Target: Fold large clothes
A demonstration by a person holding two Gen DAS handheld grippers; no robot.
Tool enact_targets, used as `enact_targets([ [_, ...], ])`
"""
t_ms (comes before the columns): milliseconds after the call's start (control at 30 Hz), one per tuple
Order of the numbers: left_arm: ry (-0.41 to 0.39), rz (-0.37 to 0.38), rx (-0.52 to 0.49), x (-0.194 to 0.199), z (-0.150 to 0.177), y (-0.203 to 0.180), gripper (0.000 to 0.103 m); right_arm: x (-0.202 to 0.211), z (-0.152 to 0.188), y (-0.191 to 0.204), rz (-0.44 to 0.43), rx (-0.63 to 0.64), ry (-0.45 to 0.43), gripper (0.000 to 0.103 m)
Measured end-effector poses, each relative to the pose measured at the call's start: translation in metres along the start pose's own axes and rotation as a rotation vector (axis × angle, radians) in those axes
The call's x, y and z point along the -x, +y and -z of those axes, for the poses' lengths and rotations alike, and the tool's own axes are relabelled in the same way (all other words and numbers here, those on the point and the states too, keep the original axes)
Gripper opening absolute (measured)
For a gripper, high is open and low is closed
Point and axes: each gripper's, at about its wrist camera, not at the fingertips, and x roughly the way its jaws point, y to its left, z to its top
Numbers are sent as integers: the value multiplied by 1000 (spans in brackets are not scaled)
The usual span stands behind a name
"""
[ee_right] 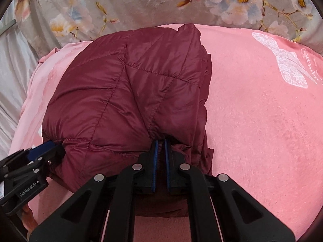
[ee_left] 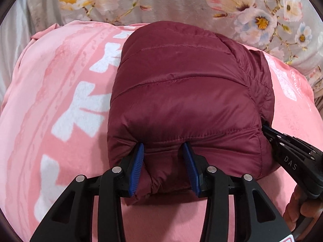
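Observation:
A folded maroon quilted puffer jacket (ee_left: 181, 80) lies as a thick bundle on a pink blanket (ee_left: 50, 84). My left gripper (ee_left: 163, 147) bites the bundle's near edge, and a fat fold of padding fills the gap between its blue pads (ee_left: 139, 161). In the right wrist view the same jacket (ee_right: 121, 92) fills the centre-left. There my right gripper (ee_right: 160, 142) is pinched nearly flat on a thin layer at the jacket's near right edge. The right gripper (ee_left: 266, 131) also shows at the jacket's right side, and the left gripper (ee_right: 53, 148) at its left corner.
The pink blanket (ee_right: 252, 111) carries white lettering and a white butterfly print (ee_right: 290, 66). Behind it lies a grey floral cover (ee_right: 121, 6), with pale sheeting (ee_right: 12, 70) at far left. A person's hand (ee_left: 296, 211) holds the right gripper's handle.

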Motion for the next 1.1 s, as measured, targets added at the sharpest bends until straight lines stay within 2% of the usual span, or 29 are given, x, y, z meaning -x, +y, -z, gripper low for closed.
enact_targets([
  [100, -6, 4, -11, -8, -4, 2, 42, -5, 1, -5, -20, -12, -10, 2],
  [267, -3, -47, -52, -16, -14, -4, 42, -2, -8, -4, -1, -2, 12, 2],
  [367, 19, -18, -2, 8, -12, 3, 40, 35, -9, -7, -8, -30, -22, 7],
  [467, -28, 2, 57, 39, -9, 11, 40, 53, -1, 1, -22, -3, -20, 7],
  [533, -35, -12, 83, 42, -10, 12, 41, 41, 9, 3, 18, 22, 36, 6],
  [600, 14, -50, 75, 23, -8, 9, 43, 25, 20, -4, 24, -2, 68, 2],
  [633, 31, -72, 64, 15, -4, 8, 45, 27, 23, -7, 25, -7, 63, 2],
  [733, 7, -149, -3, 20, 8, -3, 47, 44, 27, -6, 56, 0, 65, 3],
  [833, 15, -122, 2, 37, 17, -8, 49, 64, 35, -4, 83, -3, 46, 7],
  [867, 15, -109, 9, 41, 19, -8, 50, 71, 37, -3, 78, -7, 37, 9],
  [900, 13, -94, 18, 48, 24, -10, 52, 81, 42, 0, 63, -13, 17, 21],
  [933, 8, -92, 20, 53, 28, -12, 55, 86, 44, 0, 57, -17, 0, 38],
  [1033, -20, -106, 11, 65, 40, -21, 64, 108, 60, 6, 63, -15, -79, 64],
  [1100, -37, -105, 12, 71, 51, -25, 68, 118, 72, 12, 65, -5, -115, 70],
])
